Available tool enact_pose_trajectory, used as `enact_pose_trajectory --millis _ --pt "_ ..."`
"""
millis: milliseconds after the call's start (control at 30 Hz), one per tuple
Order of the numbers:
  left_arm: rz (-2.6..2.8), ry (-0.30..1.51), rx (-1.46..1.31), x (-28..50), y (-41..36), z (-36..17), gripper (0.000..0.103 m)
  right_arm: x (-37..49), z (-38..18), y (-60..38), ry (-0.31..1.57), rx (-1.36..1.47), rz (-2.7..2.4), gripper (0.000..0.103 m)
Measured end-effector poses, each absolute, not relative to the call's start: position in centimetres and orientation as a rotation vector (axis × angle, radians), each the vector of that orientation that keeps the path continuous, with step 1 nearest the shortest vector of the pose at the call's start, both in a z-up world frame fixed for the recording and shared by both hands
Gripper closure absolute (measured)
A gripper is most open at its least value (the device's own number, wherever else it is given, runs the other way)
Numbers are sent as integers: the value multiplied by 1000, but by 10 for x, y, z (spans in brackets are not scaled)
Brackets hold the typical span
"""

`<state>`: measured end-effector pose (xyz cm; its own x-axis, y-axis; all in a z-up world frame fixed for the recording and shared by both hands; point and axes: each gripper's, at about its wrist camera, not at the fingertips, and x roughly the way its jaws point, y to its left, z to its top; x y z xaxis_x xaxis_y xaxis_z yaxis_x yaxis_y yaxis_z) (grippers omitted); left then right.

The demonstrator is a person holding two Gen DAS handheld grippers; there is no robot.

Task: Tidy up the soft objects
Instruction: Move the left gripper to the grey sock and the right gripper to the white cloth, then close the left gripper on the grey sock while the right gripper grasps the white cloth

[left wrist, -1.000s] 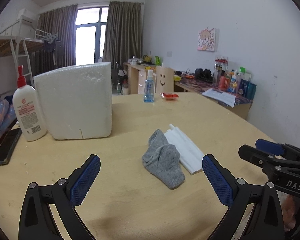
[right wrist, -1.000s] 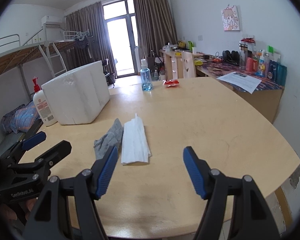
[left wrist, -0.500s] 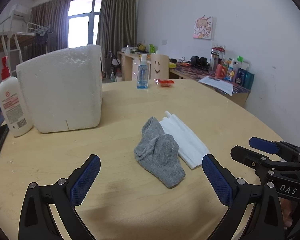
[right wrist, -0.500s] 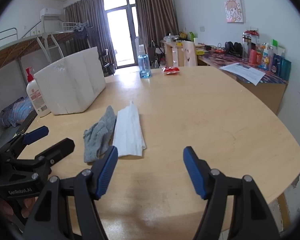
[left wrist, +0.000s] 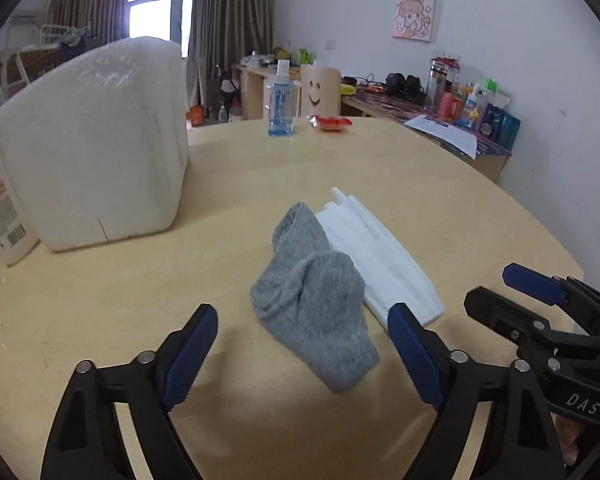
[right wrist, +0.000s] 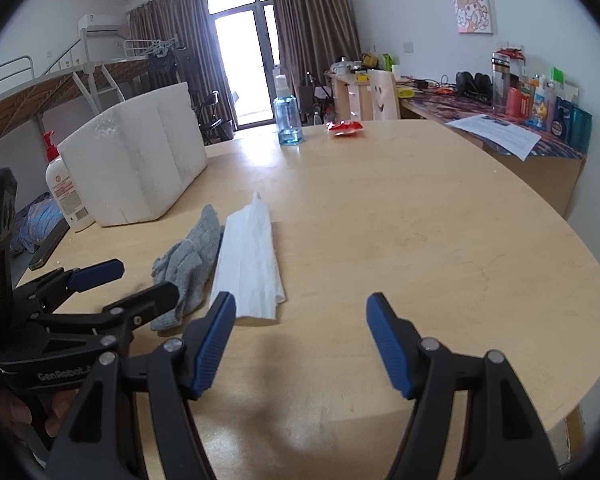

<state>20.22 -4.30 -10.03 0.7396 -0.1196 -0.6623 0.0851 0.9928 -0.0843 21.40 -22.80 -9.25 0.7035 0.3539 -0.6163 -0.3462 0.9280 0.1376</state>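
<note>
— While my left gripper closes, pads clear of it, the gray sock lies crumpled between them on the table.
— And your right?
— My right gripper gapes, empty, beside the white cloth touching that sock.

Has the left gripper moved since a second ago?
Yes. The left gripper has closed in on the gray sock, which now sits nearer its jaws; they are closing, not yet touching it.

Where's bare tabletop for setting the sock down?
Free: the wide patch right of the folded white cloth, out to the table edge. Crowded: the strip between the foam box, grey sock and cloth.
</note>
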Motion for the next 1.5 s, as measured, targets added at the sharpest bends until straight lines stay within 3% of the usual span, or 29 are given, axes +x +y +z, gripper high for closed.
enact_pose_trajectory --millis 167,233,567,667,800,1333,1500 --pt "-88 755 -18 212 -49 -103 28 222 -95 -228 700 11 406 31" --pt "-93 799 -2 218 -52 -108 41 224 -97 -228 705 13 409 31" --pt "-78 846 18 224 -58 -111 46 230 -104 -228 729 21 426 31" --pt "-72 843 9 223 -56 -110 64 232 -103 -226 727 19 440 31" --pt "-63 834 -11 224 -53 -109 78 238 -103 -220 738 19 465 31" --pt "-68 760 -163 208 -23 -101 83 249 -104 -185 767 -110 532 31" --pt "-58 730 -175 202 -18 -98 83 252 -108 -177 796 -155 538 53"
